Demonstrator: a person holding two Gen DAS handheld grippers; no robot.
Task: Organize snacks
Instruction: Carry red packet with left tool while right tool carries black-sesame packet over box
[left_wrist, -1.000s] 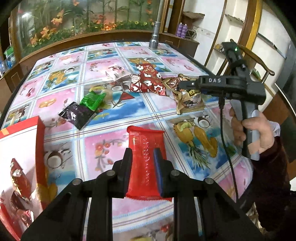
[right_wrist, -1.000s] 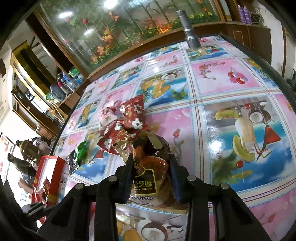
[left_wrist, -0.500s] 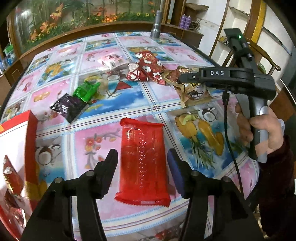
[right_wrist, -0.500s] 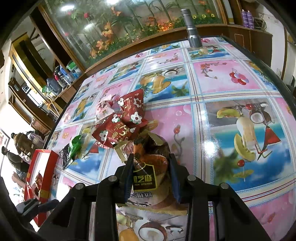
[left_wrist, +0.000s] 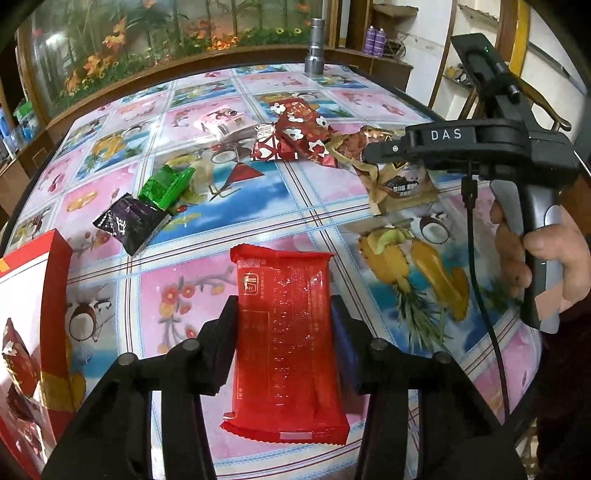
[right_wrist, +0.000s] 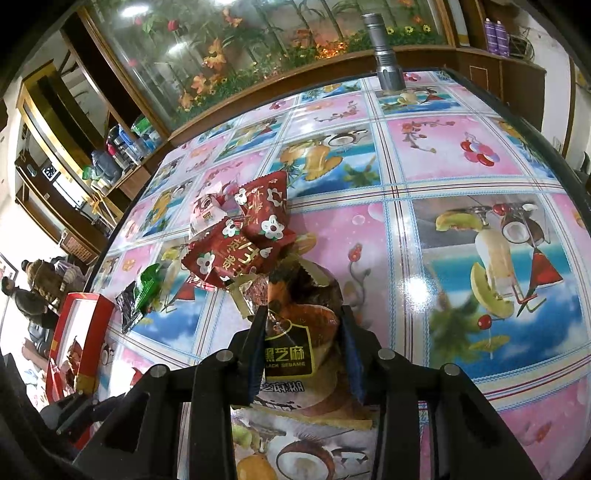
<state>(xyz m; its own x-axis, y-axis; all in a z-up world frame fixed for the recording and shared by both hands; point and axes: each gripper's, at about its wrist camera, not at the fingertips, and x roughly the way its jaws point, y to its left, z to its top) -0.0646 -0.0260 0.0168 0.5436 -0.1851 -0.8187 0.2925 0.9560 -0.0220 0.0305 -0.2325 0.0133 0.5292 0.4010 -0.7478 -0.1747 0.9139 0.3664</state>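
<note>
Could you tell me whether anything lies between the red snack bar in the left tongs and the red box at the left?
Nothing visible does. The red snack bar sits between the left tongs, and only bare tablecloth separates it from the red box.

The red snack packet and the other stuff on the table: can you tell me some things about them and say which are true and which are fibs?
1. The red snack packet lies flat on the table between the fingers of the left hand-held gripper. True.
2. The right hand-held gripper has nothing between its fingers. False: a brown black sesame packet sits between them.
3. The green packet lies beside a dark purple packet. True.
4. The red box is on the right side of the left wrist view. False: it is at the left edge.
5. A metal flashlight stands upright at the far end of the table. True.
</note>
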